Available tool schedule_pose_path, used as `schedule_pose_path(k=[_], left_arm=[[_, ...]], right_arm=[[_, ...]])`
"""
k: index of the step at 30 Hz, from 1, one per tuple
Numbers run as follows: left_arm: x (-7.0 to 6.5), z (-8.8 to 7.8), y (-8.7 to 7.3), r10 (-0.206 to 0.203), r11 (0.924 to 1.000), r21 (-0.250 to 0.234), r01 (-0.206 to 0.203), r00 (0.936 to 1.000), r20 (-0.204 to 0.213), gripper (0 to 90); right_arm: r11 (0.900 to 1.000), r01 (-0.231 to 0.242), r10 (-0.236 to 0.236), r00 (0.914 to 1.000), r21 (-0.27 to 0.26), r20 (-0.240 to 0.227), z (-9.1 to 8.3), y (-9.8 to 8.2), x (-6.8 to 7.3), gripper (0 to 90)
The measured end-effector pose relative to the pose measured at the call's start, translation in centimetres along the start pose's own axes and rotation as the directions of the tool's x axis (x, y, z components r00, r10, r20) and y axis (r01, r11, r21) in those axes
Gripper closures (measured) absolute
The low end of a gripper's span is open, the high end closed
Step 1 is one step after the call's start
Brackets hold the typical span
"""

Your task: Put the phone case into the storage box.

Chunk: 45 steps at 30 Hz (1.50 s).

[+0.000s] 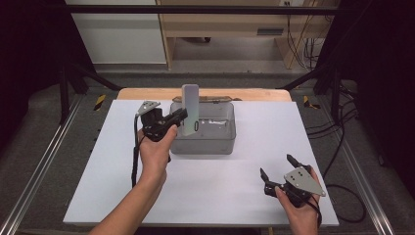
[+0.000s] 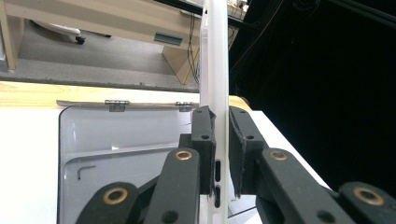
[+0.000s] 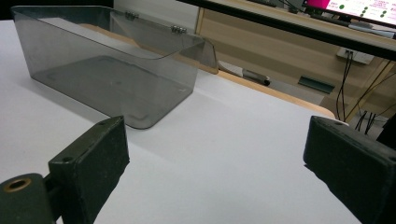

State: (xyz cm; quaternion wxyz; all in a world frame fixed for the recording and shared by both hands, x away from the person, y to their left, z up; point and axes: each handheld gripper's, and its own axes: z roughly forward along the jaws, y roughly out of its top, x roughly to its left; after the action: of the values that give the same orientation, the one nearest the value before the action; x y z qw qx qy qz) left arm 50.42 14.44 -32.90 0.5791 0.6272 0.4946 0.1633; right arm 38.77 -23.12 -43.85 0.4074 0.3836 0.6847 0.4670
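A flat white device [image 1: 190, 108], shaped like a slim power bank, stands upright over the left part of a clear grey plastic box [image 1: 215, 142]. My left gripper [image 1: 182, 115] is shut on its lower part. In the left gripper view the white device [image 2: 215, 56] rises edge-on between the two black jaws of the left gripper [image 2: 222, 135], above the box floor [image 2: 121, 158], where a small hex key [image 2: 84, 171] lies. My right gripper [image 1: 278, 165] rests open near the table's front right corner, holding nothing. The right gripper [image 3: 215, 154] looks toward the box [image 3: 112, 70] from there.
The box lid [image 1: 210, 99] lies open behind it, hinged at the far side. The white table top [image 1: 205, 191] reaches a wooden strip [image 1: 147, 93] at the back. Black cables [image 1: 342, 147] hang off the right side. Wooden furniture [image 1: 220, 29] stands beyond.
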Motion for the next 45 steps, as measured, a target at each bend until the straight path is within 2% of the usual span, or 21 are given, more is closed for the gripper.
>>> schedule_pose_path(k=[8,10,13,14,15,17,19,24,28,40,45], left_arm=[[-0.4,0.2,0.5,0.019,0.9998,0.008,-0.019,0.9998,-0.009,81.5],[-0.6,0.0,0.6,0.019,0.9998,0.009,-0.018,0.9997,-0.013,81.5],[-0.7,0.0,0.7,0.012,0.9999,0.012,-0.012,0.9998,-0.013,81.5],[-0.7,0.0,0.7,0.012,0.9999,0.012,-0.012,0.9998,-0.013,81.5],[-0.7,0.1,0.8,0.02,0.9997,0.016,-0.02,0.9997,-0.015,81.5],[-0.6,0.4,0.7,0.016,0.9996,0.024,-0.015,0.9998,-0.013,81.5],[-0.6,0.7,0.7,0.009,0.9995,0.03,-0.009,0.9999,-0.011,81.5],[-0.4,1.2,0.6,0.013,0.9989,0.046,-0.011,0.9996,-0.025,81.5],[-0.2,1.6,0.4,-0.005,0.9979,0.065,0.007,0.9992,-0.039,81.5],[1.0,2.5,0.1,0.026,0.9941,0.108,-0.015,0.9941,-0.106,81.5],[1.4,2.5,0.1,0.027,0.993,0.117,-0.013,0.9925,-0.119,81.5]], right_arm=[[1.0,-0.015,0.014,0.9997,-0.026,-0.021,-0.1,0.0,-0.4,6.5],[0.998,-0.025,0.022,0.9981,-0.055,-0.057,-0.1,-0.1,-0.9,6.4],[0.996,-0.063,0.056,0.9933,-0.071,-0.101,-0.1,-0.3,-1.4,6.2],[0.996,-0.063,0.056,0.9933,-0.071,-0.101,-0.1,-0.3,-1.4,6.2],[0.994,-0.08,0.07,0.9895,-0.072,-0.126,0.0,-0.4,-1.6,6.3],[0.993,-0.09,0.079,0.9867,-0.074,-0.142,0.0,-0.5,-1.7,6.3],[0.993,-0.1,0.089,0.9848,-0.07,-0.149,0.0,-0.6,-1.7,6.3],[0.994,-0.088,0.078,0.9859,-0.058,-0.148,0.1,-0.6,-1.5,6.3],[0.996,-0.079,0.07,0.9861,-0.053,-0.15,0.2,-0.5,-1.4,6.3],[0.998,-0.056,0.05,0.9864,-0.033,-0.156,0.4,-0.6,-1.1,6.3],[0.998,-0.056,0.051,0.9859,-0.028,-0.159,0.5,-0.6,-1.1,6.3]])
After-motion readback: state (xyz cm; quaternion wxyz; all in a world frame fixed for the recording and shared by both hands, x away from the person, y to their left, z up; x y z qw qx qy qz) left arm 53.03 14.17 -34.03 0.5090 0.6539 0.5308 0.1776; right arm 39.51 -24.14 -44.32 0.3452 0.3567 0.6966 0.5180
